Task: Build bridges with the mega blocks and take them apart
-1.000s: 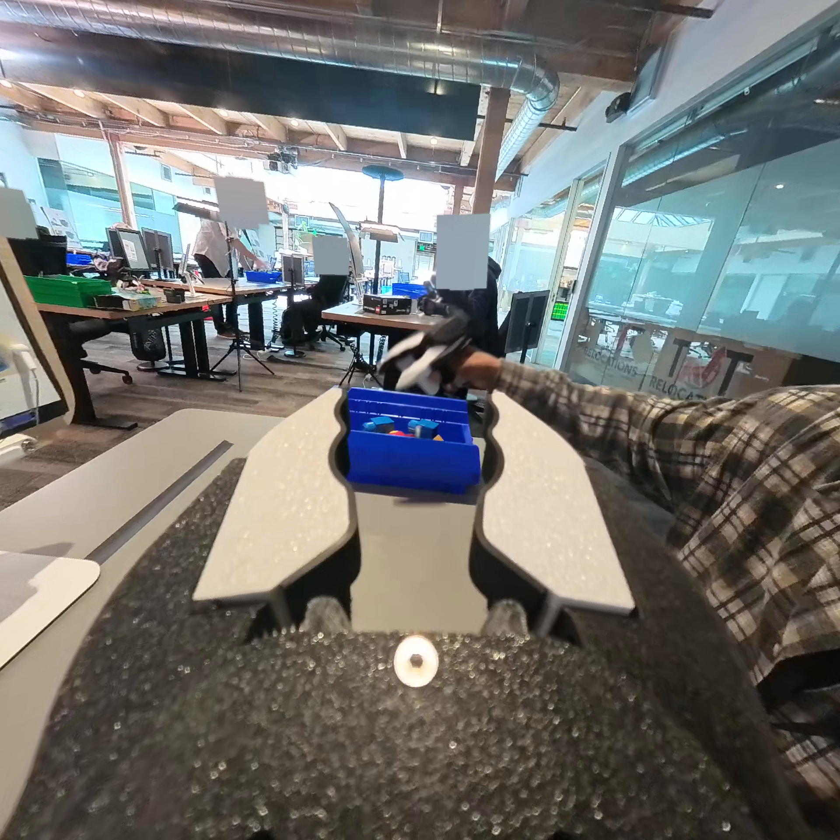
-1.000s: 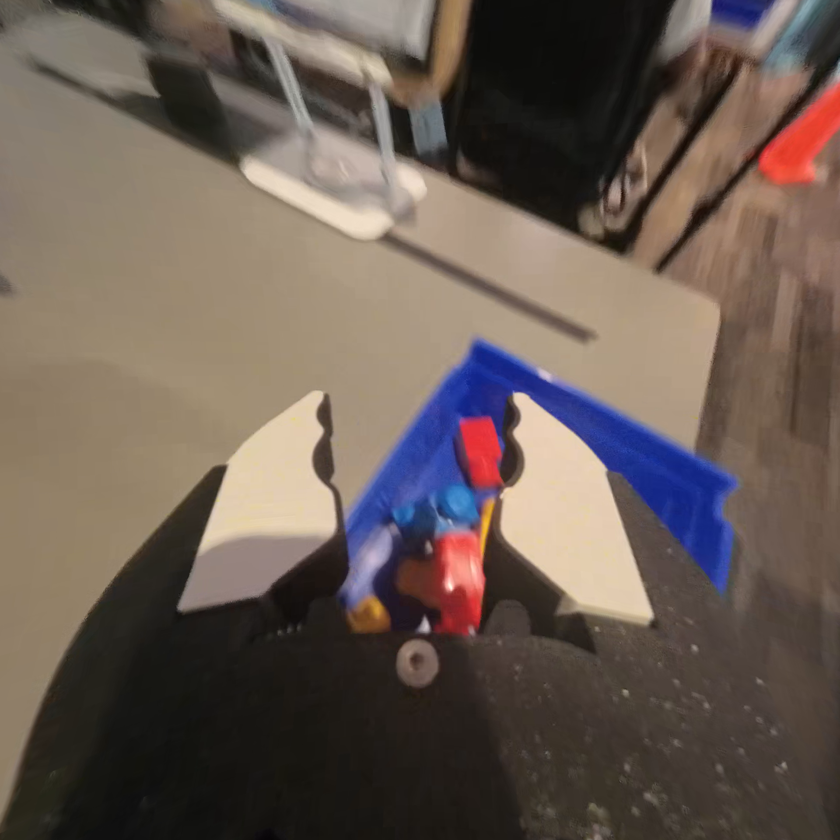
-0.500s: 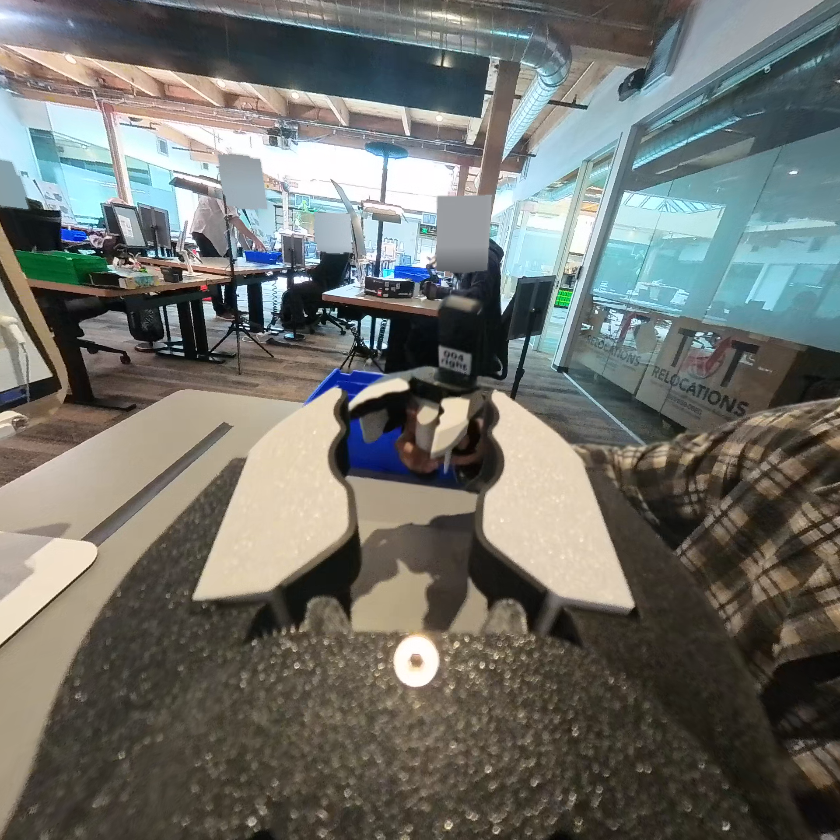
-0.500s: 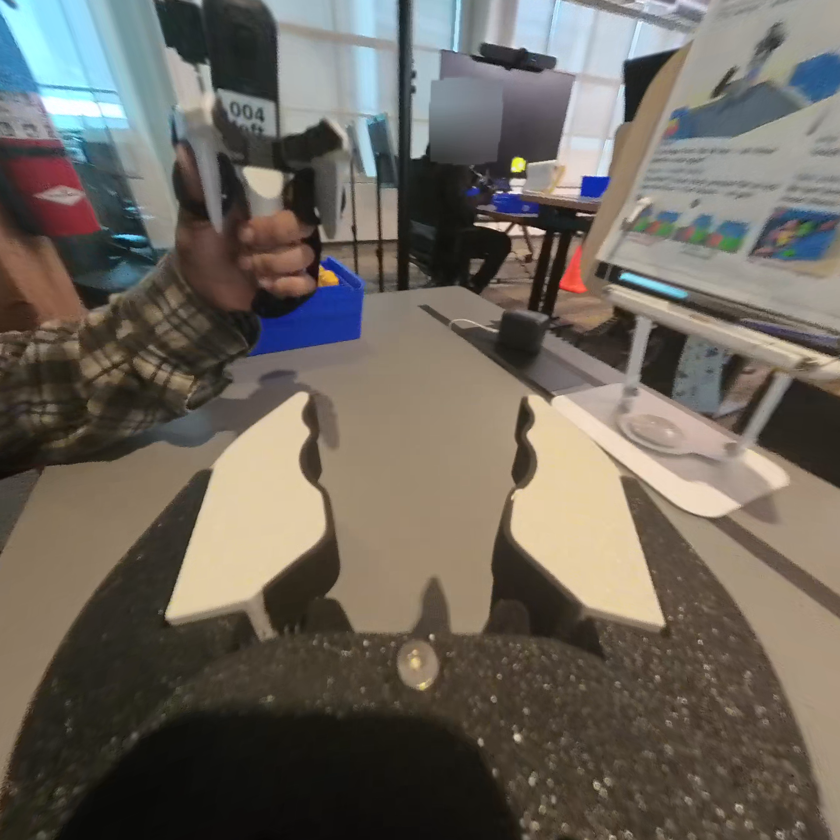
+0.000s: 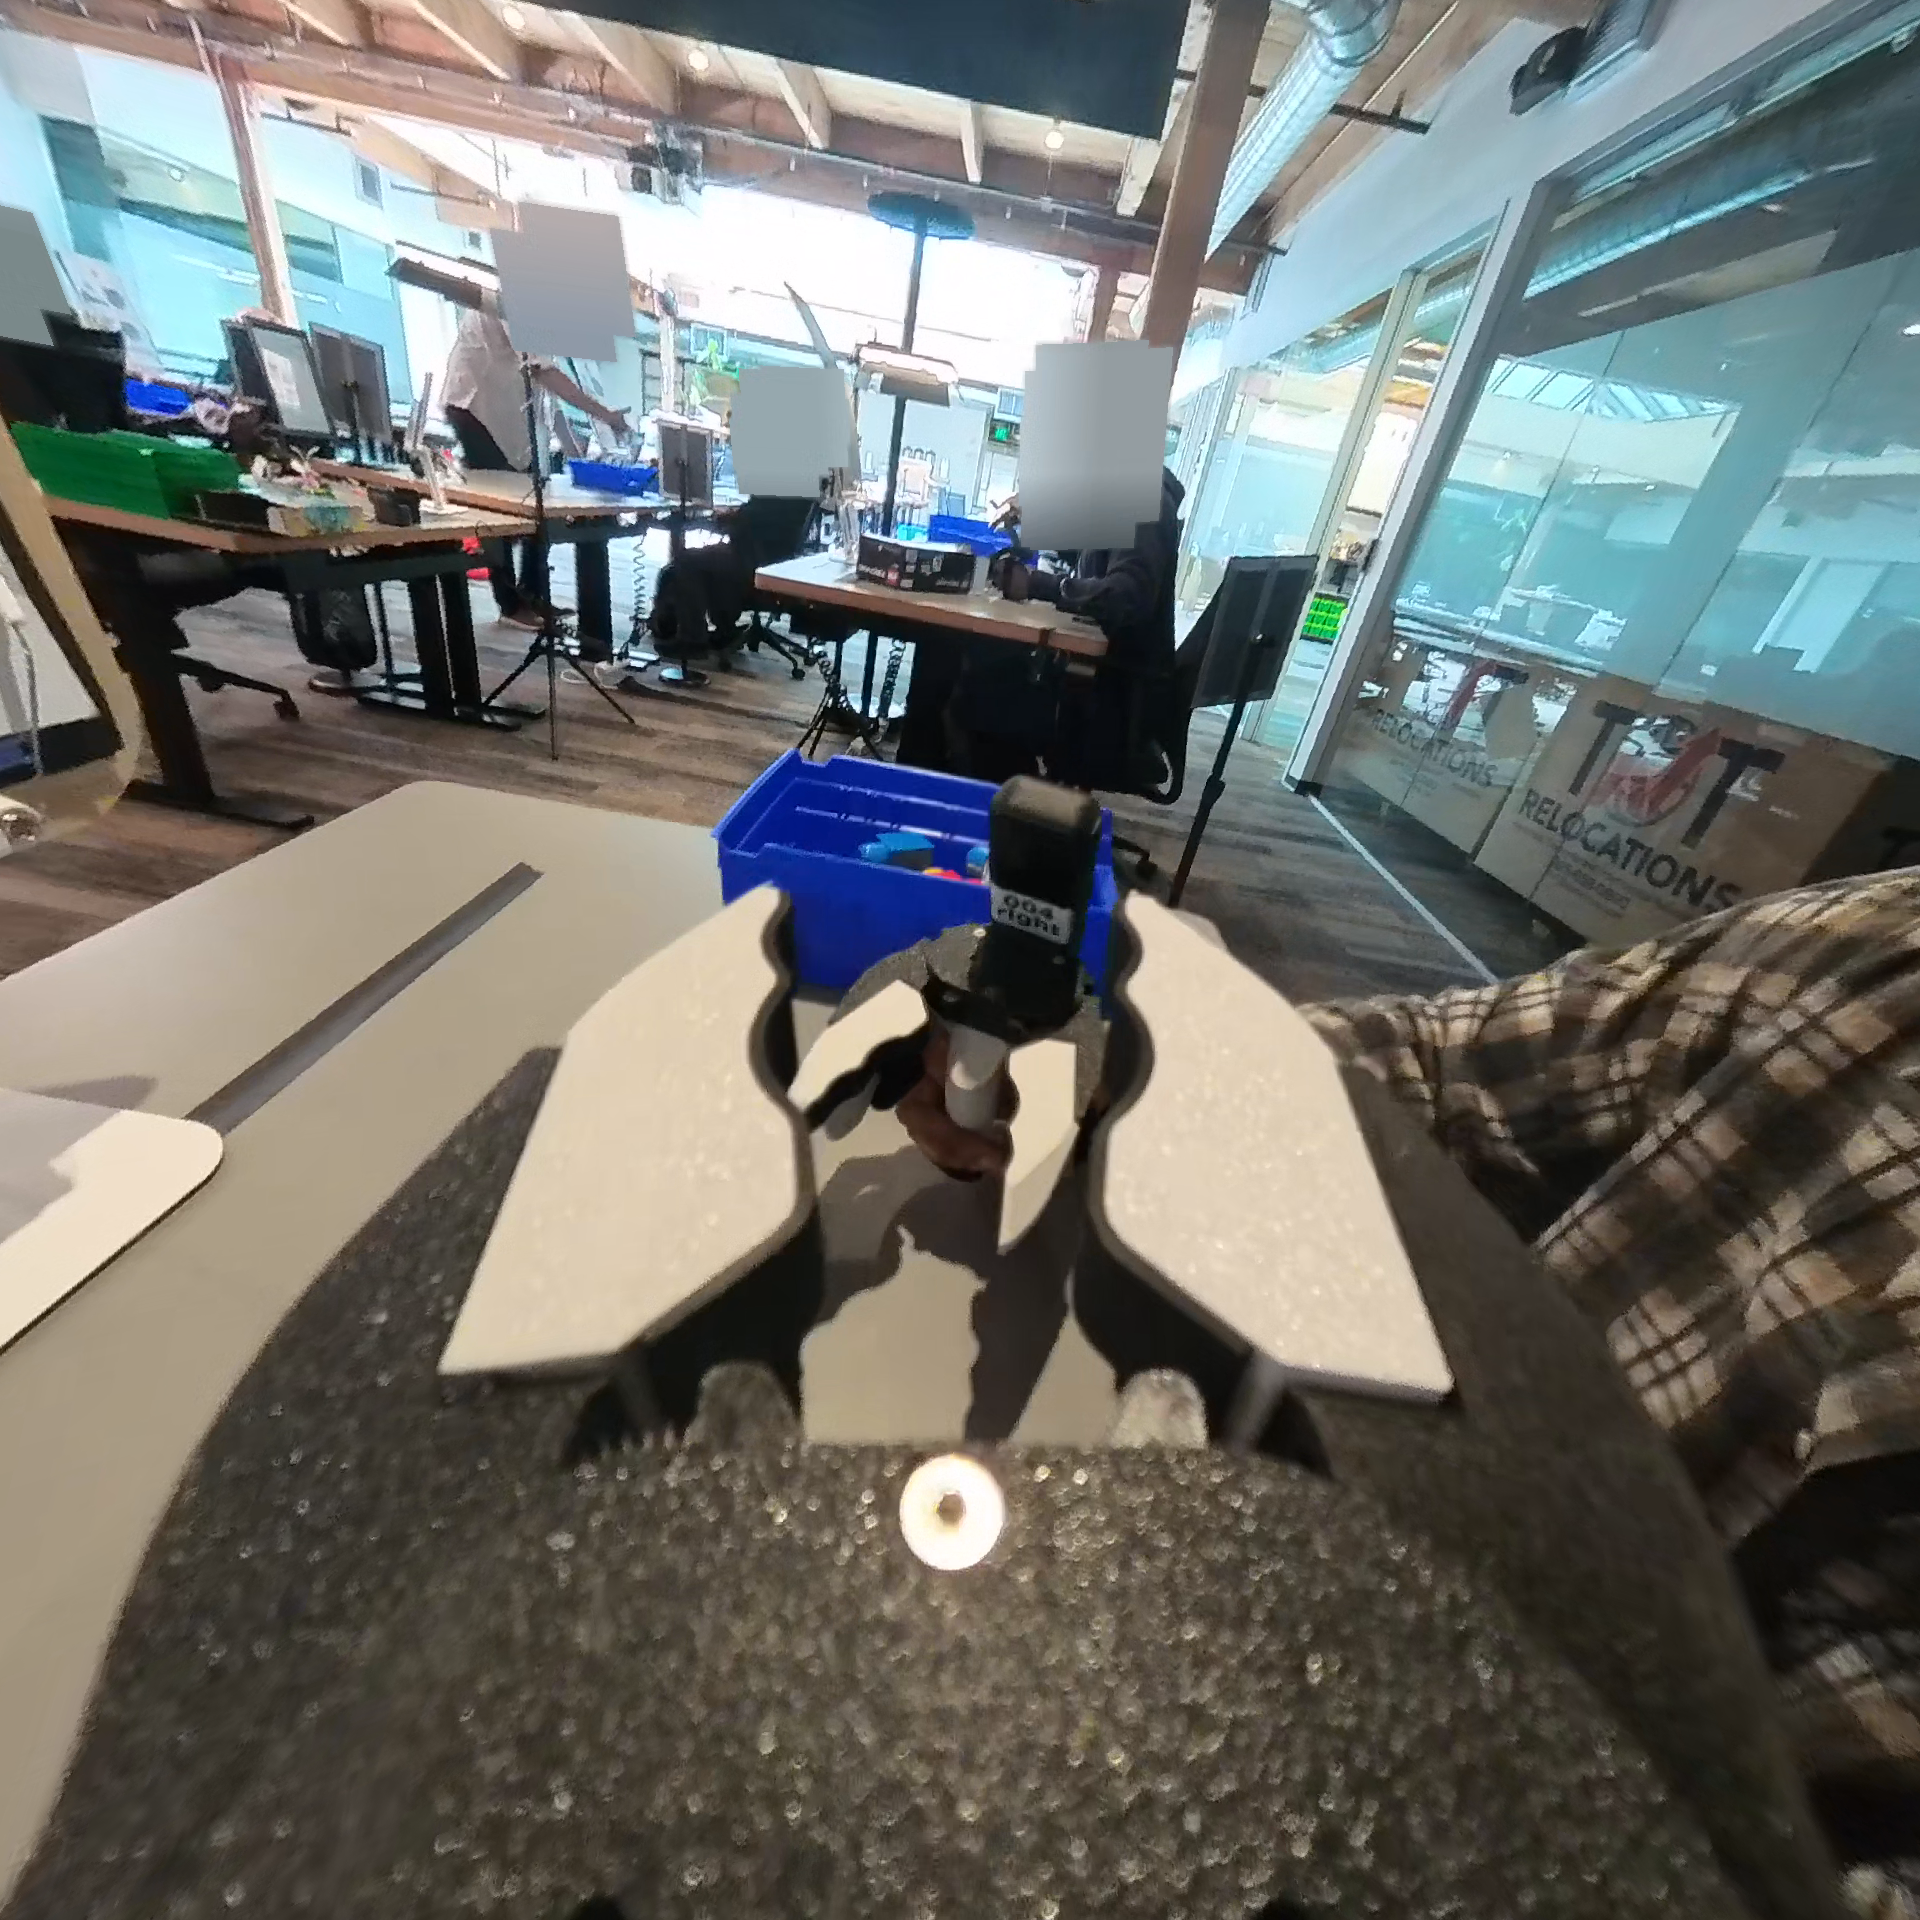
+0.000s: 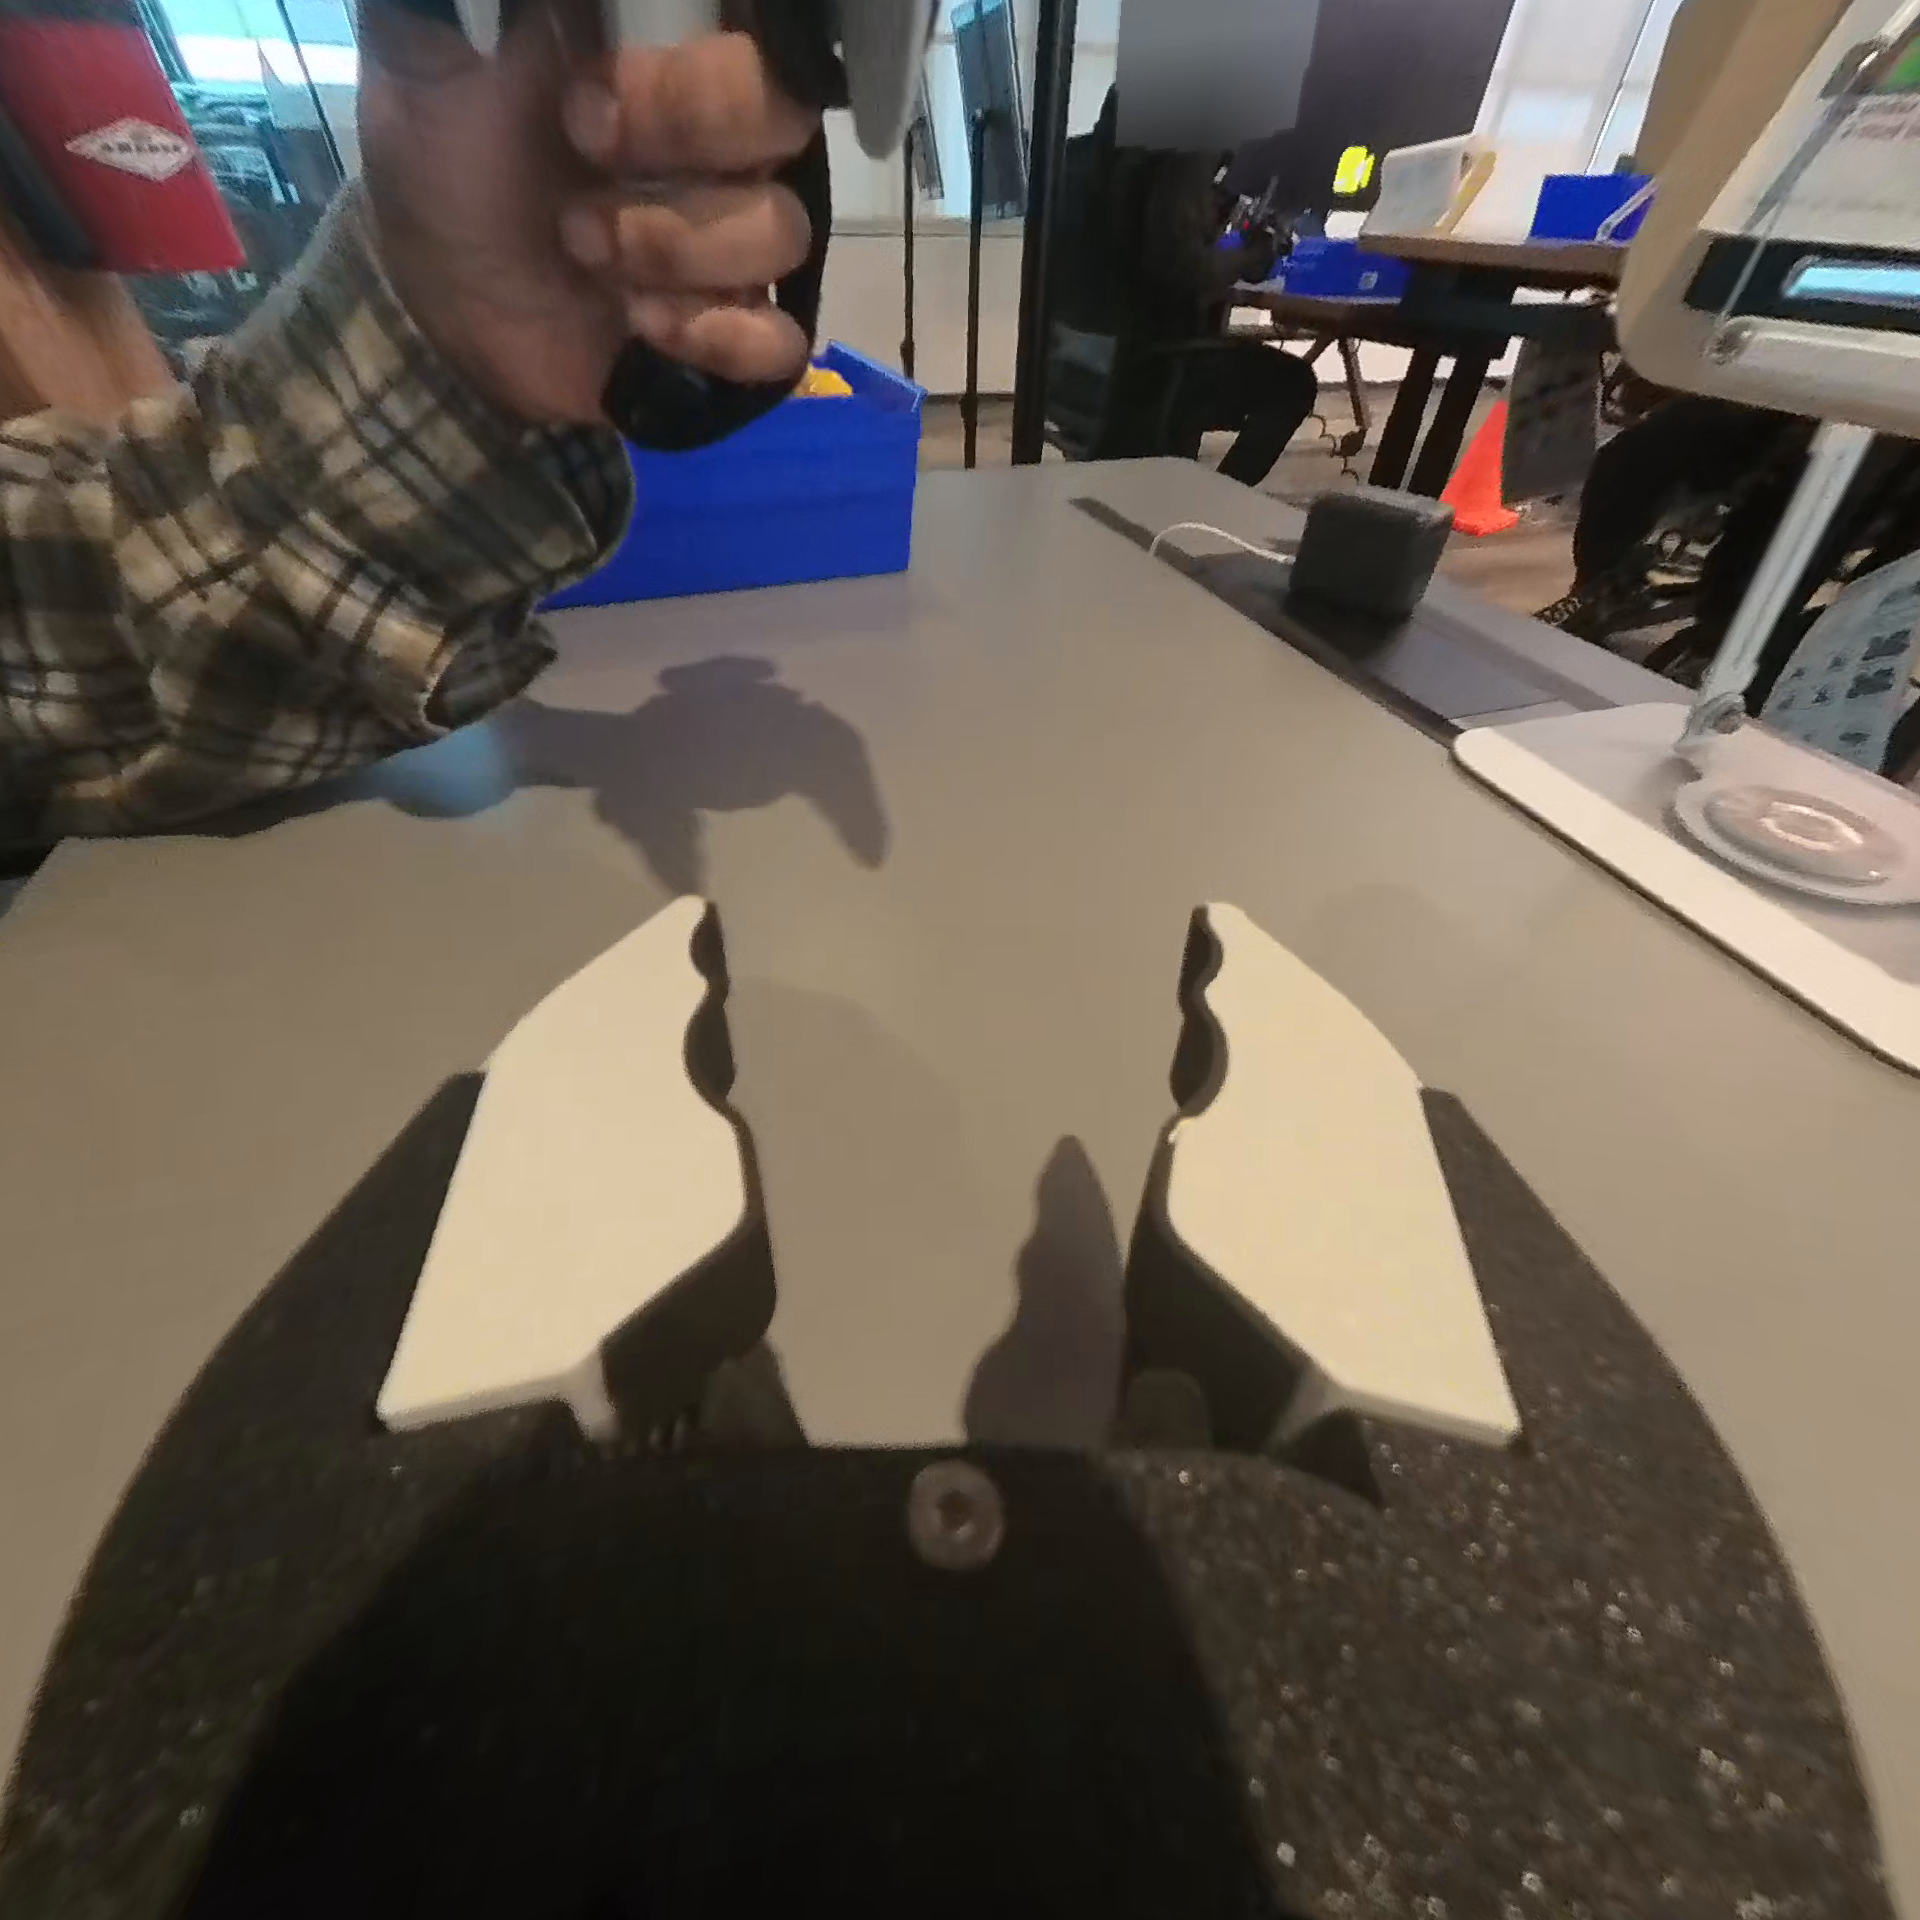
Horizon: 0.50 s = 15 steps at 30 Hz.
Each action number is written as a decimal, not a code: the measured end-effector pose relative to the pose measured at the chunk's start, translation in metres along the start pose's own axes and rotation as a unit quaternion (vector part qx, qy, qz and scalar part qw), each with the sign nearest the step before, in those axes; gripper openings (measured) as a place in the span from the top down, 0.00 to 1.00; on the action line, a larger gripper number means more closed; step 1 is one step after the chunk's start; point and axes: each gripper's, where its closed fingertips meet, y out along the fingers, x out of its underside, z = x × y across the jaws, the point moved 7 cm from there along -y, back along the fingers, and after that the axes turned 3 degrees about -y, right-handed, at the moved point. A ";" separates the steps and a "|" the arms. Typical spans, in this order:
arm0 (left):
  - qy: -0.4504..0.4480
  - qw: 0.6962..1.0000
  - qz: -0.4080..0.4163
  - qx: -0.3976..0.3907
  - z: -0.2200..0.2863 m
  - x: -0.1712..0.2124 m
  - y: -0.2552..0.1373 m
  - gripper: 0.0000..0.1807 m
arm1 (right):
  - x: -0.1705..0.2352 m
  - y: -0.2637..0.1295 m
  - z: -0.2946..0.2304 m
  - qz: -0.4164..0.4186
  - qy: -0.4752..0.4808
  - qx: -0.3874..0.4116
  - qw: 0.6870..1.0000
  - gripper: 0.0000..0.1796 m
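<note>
While both grippers face each other over the grey table (image 6: 1039, 727), the right gripper (image 5: 935, 1132) stands between the left gripper (image 5: 951, 1039) and the blue bin (image 5: 831, 914), hiding part of the bin's front. A tablet stand (image 6: 1704, 831) and a small dark cube (image 6: 1366, 551) (with a white cable) sit to one side. The blocks (image 5: 899, 847) lie loose in the bin at the table's far corner: blue, red and yellow pieces. Both pairs of jaws are apart and hold nothing. A hand (image 6: 582, 218) in a plaid sleeve (image 6: 260, 540) grips the left handle.
</note>
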 end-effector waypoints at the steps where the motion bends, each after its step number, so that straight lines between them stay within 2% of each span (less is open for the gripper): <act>1: 0.000 1.000 -0.002 -0.005 0.000 0.001 0.000 0.69 | 0.000 0.000 -0.001 0.001 -0.004 0.000 1.000 0.54; 5: 0.000 0.999 -0.008 -0.035 0.007 0.007 -0.007 0.69 | -0.007 -0.001 -0.007 0.007 -0.013 -0.005 1.000 0.54; 8: -0.005 0.997 -0.020 -0.073 0.013 0.013 -0.028 0.69 | -0.008 -0.001 -0.009 0.006 -0.013 -0.003 1.000 0.54; 12: -0.012 0.989 -0.029 -0.144 0.027 0.011 -0.079 0.69 | -0.004 0.002 -0.011 -0.004 -0.004 -0.011 1.000 0.54; 15: -0.004 0.969 -0.057 -0.241 0.038 0.004 -0.136 0.69 | 0.000 0.004 -0.012 -0.017 0.001 -0.015 1.000 0.54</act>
